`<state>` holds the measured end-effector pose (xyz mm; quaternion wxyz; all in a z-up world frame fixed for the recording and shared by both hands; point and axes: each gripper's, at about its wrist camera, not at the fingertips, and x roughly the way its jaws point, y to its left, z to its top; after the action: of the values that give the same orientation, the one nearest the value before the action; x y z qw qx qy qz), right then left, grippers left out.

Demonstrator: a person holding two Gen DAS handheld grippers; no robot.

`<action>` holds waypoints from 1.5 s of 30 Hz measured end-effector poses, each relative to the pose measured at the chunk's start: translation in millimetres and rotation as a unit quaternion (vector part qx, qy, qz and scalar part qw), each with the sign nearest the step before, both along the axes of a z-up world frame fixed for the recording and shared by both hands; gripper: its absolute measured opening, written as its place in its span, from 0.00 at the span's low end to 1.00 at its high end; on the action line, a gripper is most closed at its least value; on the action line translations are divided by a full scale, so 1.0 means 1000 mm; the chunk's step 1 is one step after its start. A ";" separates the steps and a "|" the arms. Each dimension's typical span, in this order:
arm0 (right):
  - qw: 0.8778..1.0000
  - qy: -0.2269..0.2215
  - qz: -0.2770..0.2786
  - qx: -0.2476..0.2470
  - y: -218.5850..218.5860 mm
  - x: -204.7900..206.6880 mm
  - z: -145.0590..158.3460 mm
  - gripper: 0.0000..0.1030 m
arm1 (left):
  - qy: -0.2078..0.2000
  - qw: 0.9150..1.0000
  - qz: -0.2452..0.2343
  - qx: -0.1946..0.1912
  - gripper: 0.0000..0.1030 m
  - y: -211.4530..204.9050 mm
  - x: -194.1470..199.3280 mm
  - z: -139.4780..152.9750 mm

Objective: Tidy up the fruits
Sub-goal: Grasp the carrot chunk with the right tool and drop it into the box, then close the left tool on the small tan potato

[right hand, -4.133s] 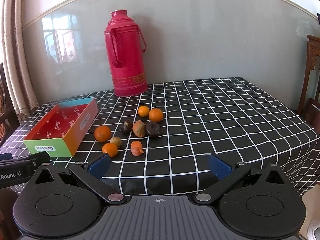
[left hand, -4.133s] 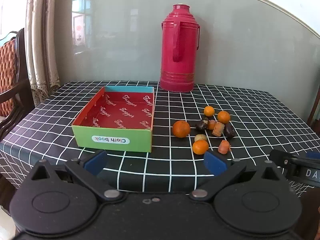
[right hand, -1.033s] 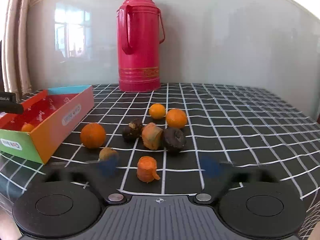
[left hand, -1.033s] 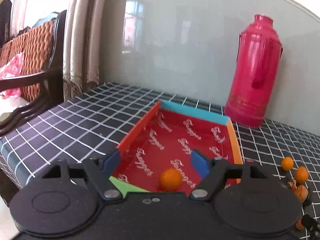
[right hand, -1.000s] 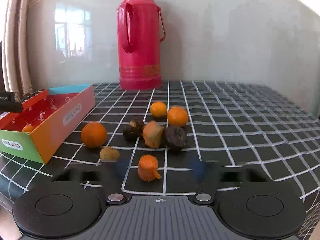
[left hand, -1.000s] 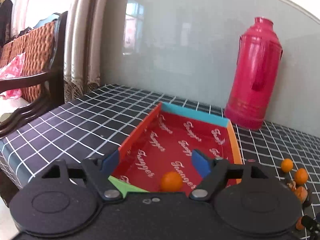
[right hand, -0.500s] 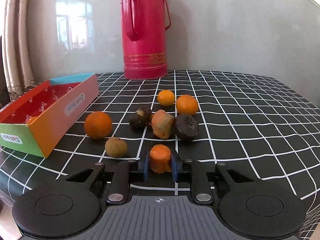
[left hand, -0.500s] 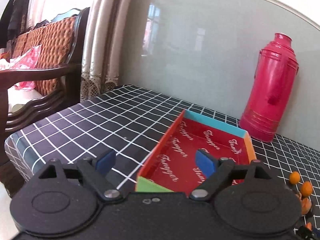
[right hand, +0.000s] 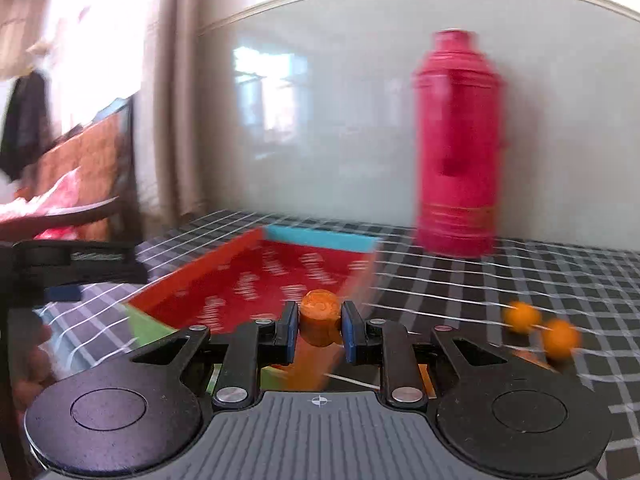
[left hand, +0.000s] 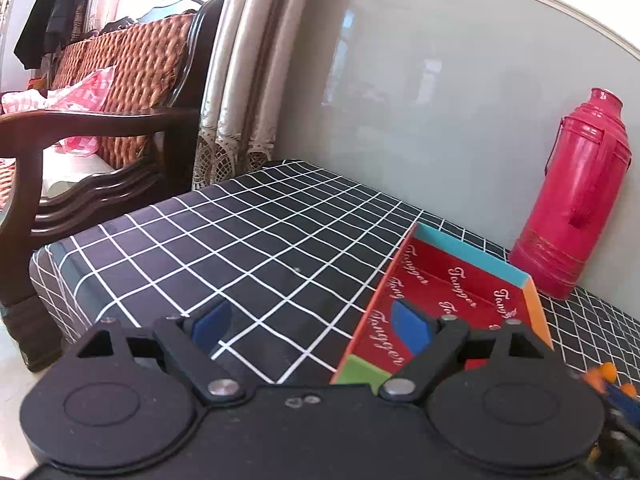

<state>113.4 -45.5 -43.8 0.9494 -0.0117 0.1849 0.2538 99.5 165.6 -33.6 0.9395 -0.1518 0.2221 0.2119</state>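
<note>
The right gripper was closed on an orange carrot-like chunk, its blue pads pressing the piece from both sides, and it hung over the near right corner of the red-lined box. That whole view was smeared by motion, so the lettering on the box floor could not be read, and the gripper body covered the box's near wall. To the right of the box, two small oranges lay on the checked tablecloth as blurred blobs, with anything nearer hidden behind the gripper. A red thermos stood beyond the box's far right corner, against the pale wall. The left gripper was wide open and held nothing; one blue pad sat over the cloth left of the box, the other over the box's left wall. In the left wrist view the box was cut off at its near end by the gripper, so most of its floor was out of sight. At the right edge of that view, right of the box, a few orange specks showed, too small and blurred to identify. A wicker-backed chair stood off to the left of the box, beyond the table edge.
</note>
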 end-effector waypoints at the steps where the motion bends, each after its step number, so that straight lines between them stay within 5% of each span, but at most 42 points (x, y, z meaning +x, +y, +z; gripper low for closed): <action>1: 1.000 0.004 0.011 -0.005 0.010 0.003 -0.002 0.22 | -0.001 1.000 0.003 0.000 0.78 0.002 -0.002 0.000; 10: 0.998 0.026 0.053 -0.007 0.056 0.020 -0.015 0.24 | -0.001 1.000 0.029 0.007 0.79 0.018 -0.009 0.000; 14: 0.999 0.008 0.030 0.027 0.041 0.018 -0.009 0.80 | 0.000 0.999 0.033 0.005 0.79 0.022 -0.009 -0.001; 22: 0.994 -0.054 -0.078 0.052 -0.013 0.002 0.007 0.84 | -0.021 0.999 -0.018 0.037 0.80 -0.013 -0.005 0.004; 28: 0.972 -0.046 -0.226 0.052 -0.072 0.006 0.006 0.93 | -0.052 0.991 -0.102 0.063 0.80 -0.058 -0.004 0.006; 34: 0.941 -0.031 -0.336 0.025 -0.126 0.003 -0.001 0.95 | -0.078 0.976 -0.192 0.065 0.76 -0.104 -0.003 0.005; 45: 0.923 -0.024 -0.383 0.032 -0.177 -0.011 -0.008 1.00 | -0.041 0.940 -0.324 0.094 0.46 -0.195 0.001 -0.024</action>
<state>102.8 -222.6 -51.9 0.9780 0.0845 0.1446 -0.1240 100.3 -29.1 -57.7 0.9756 0.0095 0.1999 -0.0908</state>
